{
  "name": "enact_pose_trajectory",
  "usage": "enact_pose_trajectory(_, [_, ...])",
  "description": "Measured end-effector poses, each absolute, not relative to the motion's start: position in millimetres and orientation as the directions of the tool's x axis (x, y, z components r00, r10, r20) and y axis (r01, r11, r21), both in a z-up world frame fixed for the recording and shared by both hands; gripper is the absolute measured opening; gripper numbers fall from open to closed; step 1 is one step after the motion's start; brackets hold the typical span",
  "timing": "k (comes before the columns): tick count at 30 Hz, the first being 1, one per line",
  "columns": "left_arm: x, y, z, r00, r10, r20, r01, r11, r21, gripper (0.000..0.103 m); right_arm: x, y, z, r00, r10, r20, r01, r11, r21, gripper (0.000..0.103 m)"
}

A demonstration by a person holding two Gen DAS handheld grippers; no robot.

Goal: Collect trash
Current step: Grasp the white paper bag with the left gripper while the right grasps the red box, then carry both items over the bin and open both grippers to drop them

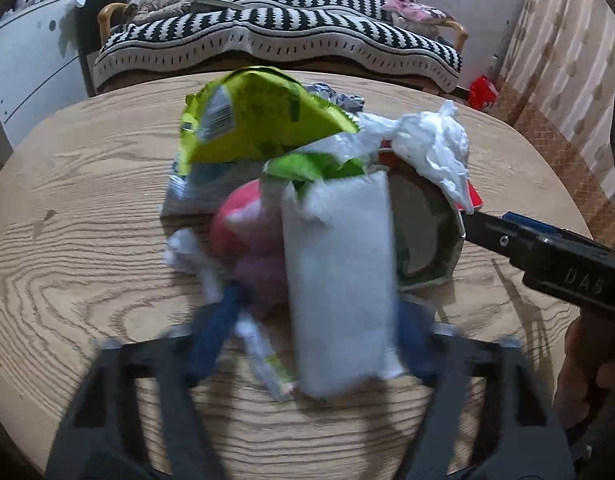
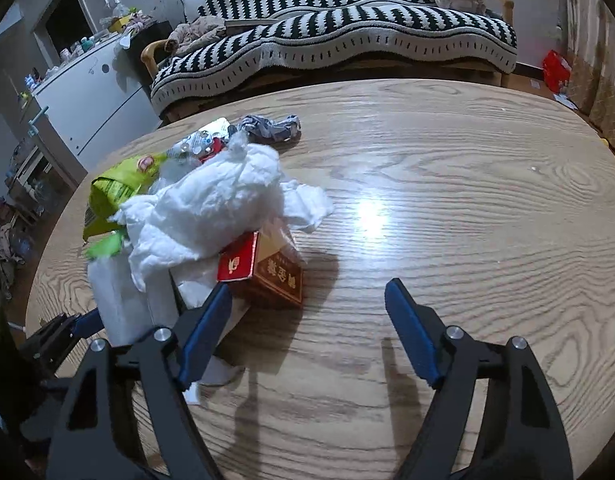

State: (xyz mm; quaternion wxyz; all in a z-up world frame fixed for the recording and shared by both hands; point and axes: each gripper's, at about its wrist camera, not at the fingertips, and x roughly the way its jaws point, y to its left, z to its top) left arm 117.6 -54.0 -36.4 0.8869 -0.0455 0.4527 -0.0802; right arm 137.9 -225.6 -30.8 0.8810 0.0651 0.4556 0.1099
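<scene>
The left gripper [image 1: 311, 312] has its jaws drawn in around a white pack [image 1: 341, 276] at the near edge of the trash heap. The picture is smeared there, so whether the pads actually press on the pack cannot be told. If they do not, the pack could slip out when lifted; being soft, it might also buckle and drag the pink wrapper [image 1: 243, 236] beside it.

The right gripper [image 2: 307, 308] stands wide and empty. Its left finger [image 2: 205, 332] is just beside the red box [image 2: 263, 272], touching or nearly so, while its other finger is over bare table [image 2: 467, 200] well clear of the heap. Closing from here would probably catch nothing, or push the box sideways off the white scrap under it.

Against that box, the crumpled white tissue [image 2: 211, 208] lies on top and behind, and the green snack bag [image 2: 115, 192] leans beyond it on the far side. The heap is loosely stacked, so pulling out a low piece could tip the bag or roll the tissue across the table. The two grippers work close together at the heap, so they may knock each other.
</scene>
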Motion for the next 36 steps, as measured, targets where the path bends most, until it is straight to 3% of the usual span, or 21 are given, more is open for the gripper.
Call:
enact_pose_trajectory(1, [114.3, -53.3, -35.9, 0.570, -0.201, -0.797, 0.105, 0.980, -0.171, 0.040, 138.5, -224.1, -31.4, 0.560, 0.254, -0.789, -0.138, 0.967, 0.213, 0.077])
enact_pose_trajectory(2, [112.5, -50.8, -34.0, 0.565, -0.208, -0.799, 0.104, 0.978, -0.181, 0.039, 138.3, -223.4, -31.3, 0.561, 0.255, -0.788, -0.141, 0.967, 0.213, 0.077])
enact_pose_trajectory(10, [87.7, -34.2, -12.6, 0.609, -0.195, -0.768, 0.118, 0.981, -0.155, 0.038, 149.2, -215.3, -33.1, 0.585, 0.230, -0.778, -0.134, 0.973, 0.187, 0.074])
enact_pose_trajectory(13, [85.8, -30.1, -6.7, 0.618, -0.205, -0.759, 0.120, 0.979, -0.167, 0.038, 153.2, -213.7, -37.5, 0.583, 0.213, -0.784, -0.131, 0.977, 0.168, 0.059])
enact_pose_trajectory(14, [85.6, -29.3, -3.8, 0.622, -0.208, -0.754, 0.122, 0.978, -0.170, 0.038, 153.5, -212.3, -40.1, 0.575, 0.213, -0.790, -0.137, 0.977, 0.163, 0.038])
enact_pose_trajectory(15, [85.1, -29.0, -1.8, 0.626, -0.210, -0.751, 0.121, 0.978, -0.172, 0.038, 153.6, -211.6, -41.9, 0.568, 0.211, -0.795, -0.141, 0.977, 0.158, 0.029])
enact_pose_trajectory(17, [85.4, -29.5, 2.1, 0.630, -0.218, -0.746, 0.123, 0.976, -0.181, 0.038, 147.1, -217.3, -37.6, 0.588, 0.198, -0.784, -0.129, 0.980, 0.151, 0.025])
enact_pose_trajectory(27, [84.6, -72.8, 15.6, 0.622, -0.310, -0.719, 0.208, 0.951, -0.230, 0.038, 85.2, -273.5, 12.3, 0.660, 0.201, -0.724, -0.094, 0.978, 0.187, 0.023])
enact_pose_trajectory(36, [68.5, -165.8, 17.6, 0.569, -0.413, -0.712, 0.373, 0.900, -0.225, 0.038, 10.7, -376.0, 36.4, 0.699, 0.104, -0.708, 0.073, 0.974, 0.215, 0.023])
